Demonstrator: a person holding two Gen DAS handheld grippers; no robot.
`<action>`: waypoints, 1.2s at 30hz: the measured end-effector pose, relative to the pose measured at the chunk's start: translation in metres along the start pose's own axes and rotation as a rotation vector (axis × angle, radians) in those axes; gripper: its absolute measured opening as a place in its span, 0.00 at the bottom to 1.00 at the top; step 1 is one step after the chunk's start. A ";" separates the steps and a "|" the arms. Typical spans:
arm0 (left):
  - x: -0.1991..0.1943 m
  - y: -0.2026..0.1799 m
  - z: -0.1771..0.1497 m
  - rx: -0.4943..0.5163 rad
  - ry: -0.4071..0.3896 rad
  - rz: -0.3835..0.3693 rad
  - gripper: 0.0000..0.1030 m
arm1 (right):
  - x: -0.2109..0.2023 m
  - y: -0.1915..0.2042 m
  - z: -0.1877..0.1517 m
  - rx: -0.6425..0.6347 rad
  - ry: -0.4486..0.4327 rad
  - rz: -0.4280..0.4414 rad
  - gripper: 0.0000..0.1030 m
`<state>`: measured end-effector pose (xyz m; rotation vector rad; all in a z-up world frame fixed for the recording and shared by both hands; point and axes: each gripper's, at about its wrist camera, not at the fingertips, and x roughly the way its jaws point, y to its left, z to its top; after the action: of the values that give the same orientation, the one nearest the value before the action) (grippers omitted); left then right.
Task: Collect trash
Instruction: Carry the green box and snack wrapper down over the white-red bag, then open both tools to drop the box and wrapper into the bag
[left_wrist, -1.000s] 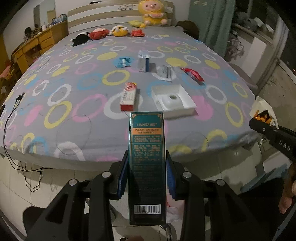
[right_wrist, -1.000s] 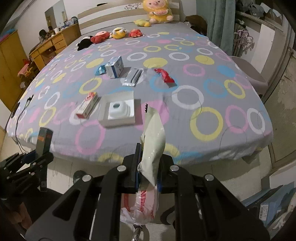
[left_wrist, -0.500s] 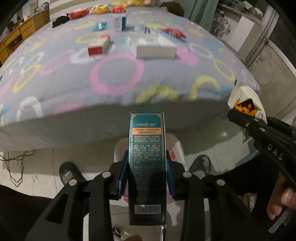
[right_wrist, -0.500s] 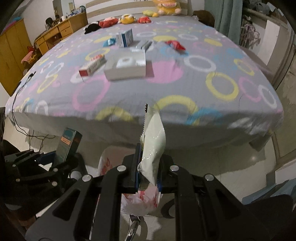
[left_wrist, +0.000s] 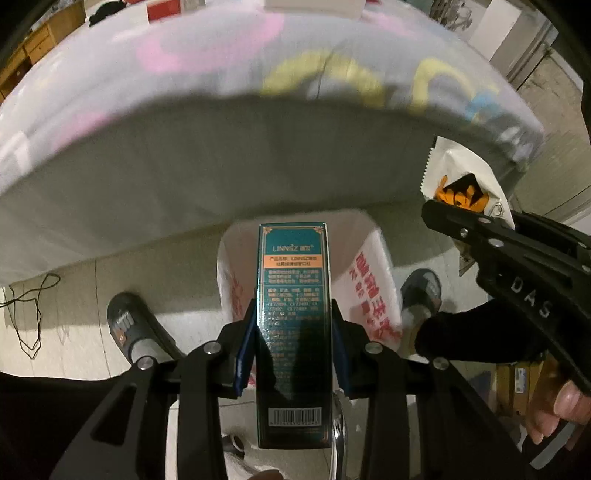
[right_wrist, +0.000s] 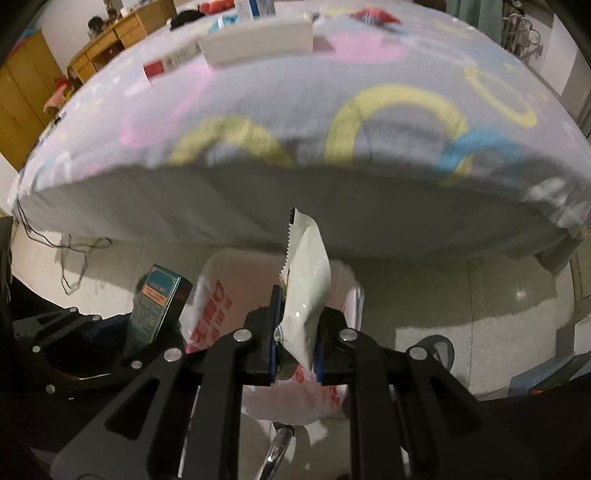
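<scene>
The bed (right_wrist: 295, 110) fills the upper half of both views, with more litter lying on it toward 12 o'clock. Below its edge on the floor, the plastic bag (right_wrist: 207, 295) stands open, soft-walled and likely to fold shut if bumped. The left gripper (left_wrist: 293, 354) is clamped on a tall green box (left_wrist: 293, 314) pointing at the bag mouth; released off-centre, it could catch the rim and tip onto the floor. At 3 o'clock in the left view, the right gripper (right_wrist: 295, 339) pinches a white wrapper (right_wrist: 306, 280), light enough to flutter past the bag.
</scene>
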<state>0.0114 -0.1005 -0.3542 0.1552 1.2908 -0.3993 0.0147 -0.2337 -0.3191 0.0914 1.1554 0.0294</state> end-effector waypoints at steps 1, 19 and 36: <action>0.005 0.000 0.000 0.001 0.010 0.004 0.34 | 0.006 0.001 -0.001 -0.005 0.014 -0.004 0.13; 0.047 0.004 -0.012 -0.027 0.118 0.010 0.34 | 0.067 0.012 0.003 -0.001 0.134 -0.009 0.14; 0.053 0.006 -0.016 -0.045 0.131 0.011 0.81 | 0.082 0.001 0.001 0.066 0.165 -0.006 0.74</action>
<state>0.0107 -0.1004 -0.4103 0.1524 1.4265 -0.3555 0.0486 -0.2270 -0.3931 0.1466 1.3214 -0.0068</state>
